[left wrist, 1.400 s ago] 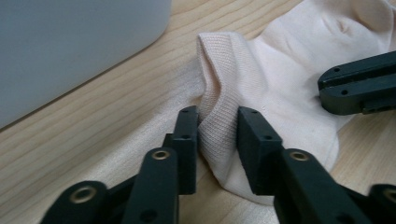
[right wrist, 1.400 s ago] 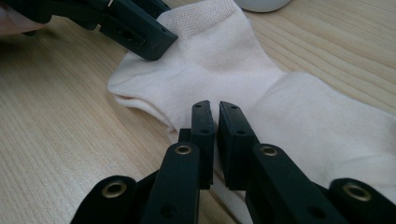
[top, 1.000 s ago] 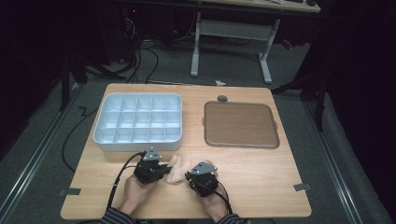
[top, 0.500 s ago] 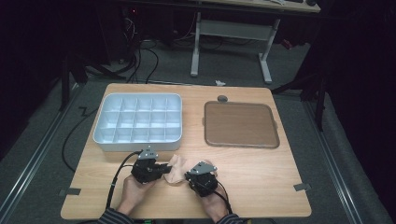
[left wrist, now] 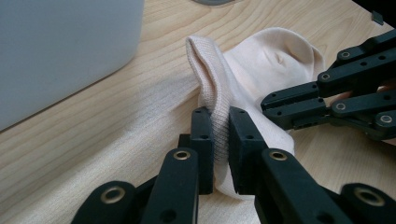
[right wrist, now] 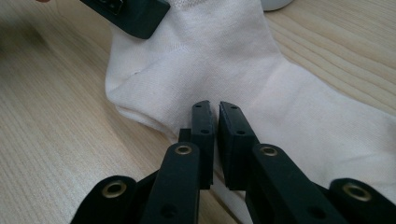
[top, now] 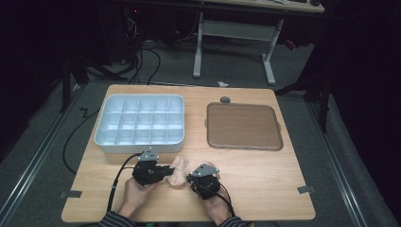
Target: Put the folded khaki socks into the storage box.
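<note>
The left gripper view showed the left gripper (left wrist: 220, 140) with its jaws nearly closed, pinching the ribbed cuff of a cream sock (left wrist: 261, 74) that stood up as a fold between them. Just beyond those jaws to the right, the right gripper (left wrist: 280, 109) reached onto the same sock. Off to the left of the jaws rose the pale wall of the compartment tray (left wrist: 65, 51).

The right gripper view gave what that one could not: the right gripper's (right wrist: 215, 135) jaws almost together on the sock's (right wrist: 224, 60) near edge, clamping a thin layer of the fabric, with the rest spread flat ahead of them and to their right.

The high view placed the sock (top: 177, 174) between the two grippers, left gripper (top: 152, 171) and right gripper (top: 204, 182), near the front edge of the wooden worktop (top: 265, 179). Farther out from the jaws lay the white compartment tray (top: 140, 124) and, to its right, a brown flat tray (top: 243, 126) with a small round grey thing (top: 225, 100) just behind it. Around the worktop the room was dark, with grey flooring, trailing cables (top: 142, 56) and a white-legged desk (top: 234, 35) at the back.
</note>
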The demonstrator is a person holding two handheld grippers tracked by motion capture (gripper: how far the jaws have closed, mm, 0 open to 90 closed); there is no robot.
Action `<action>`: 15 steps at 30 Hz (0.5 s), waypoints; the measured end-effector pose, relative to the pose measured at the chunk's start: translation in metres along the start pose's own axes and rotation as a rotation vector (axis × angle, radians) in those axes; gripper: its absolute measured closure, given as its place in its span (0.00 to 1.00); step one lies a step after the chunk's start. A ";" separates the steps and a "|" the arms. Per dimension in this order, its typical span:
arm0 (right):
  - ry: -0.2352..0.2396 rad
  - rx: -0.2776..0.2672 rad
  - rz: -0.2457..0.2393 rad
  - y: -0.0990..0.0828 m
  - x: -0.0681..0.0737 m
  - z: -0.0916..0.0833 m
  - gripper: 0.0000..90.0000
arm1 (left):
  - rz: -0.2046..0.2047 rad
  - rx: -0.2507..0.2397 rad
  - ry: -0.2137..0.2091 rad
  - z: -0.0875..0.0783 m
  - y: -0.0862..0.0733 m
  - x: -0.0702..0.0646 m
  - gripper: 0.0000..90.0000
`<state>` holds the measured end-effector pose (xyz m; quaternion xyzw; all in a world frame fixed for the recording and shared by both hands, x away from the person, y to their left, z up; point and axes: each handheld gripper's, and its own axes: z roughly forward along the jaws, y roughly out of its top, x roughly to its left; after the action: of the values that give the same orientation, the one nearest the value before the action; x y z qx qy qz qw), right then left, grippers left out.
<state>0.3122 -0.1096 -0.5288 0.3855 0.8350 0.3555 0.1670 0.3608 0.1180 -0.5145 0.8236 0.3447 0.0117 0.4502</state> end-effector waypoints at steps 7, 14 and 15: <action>0.006 0.005 0.000 0.002 0.003 0.002 0.94 | 0.004 -0.018 -0.022 -0.004 0.003 -0.002 0.91; 0.015 0.007 -0.010 0.005 0.006 0.004 0.95 | 0.007 -0.037 -0.037 -0.008 0.005 -0.004 0.91; 0.015 0.010 -0.009 0.005 0.006 0.004 0.95 | 0.007 -0.041 -0.037 -0.008 0.005 -0.004 0.91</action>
<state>0.3133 -0.1004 -0.5282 0.3800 0.8396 0.3536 0.1603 0.3581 0.1199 -0.5044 0.8156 0.3331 0.0051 0.4731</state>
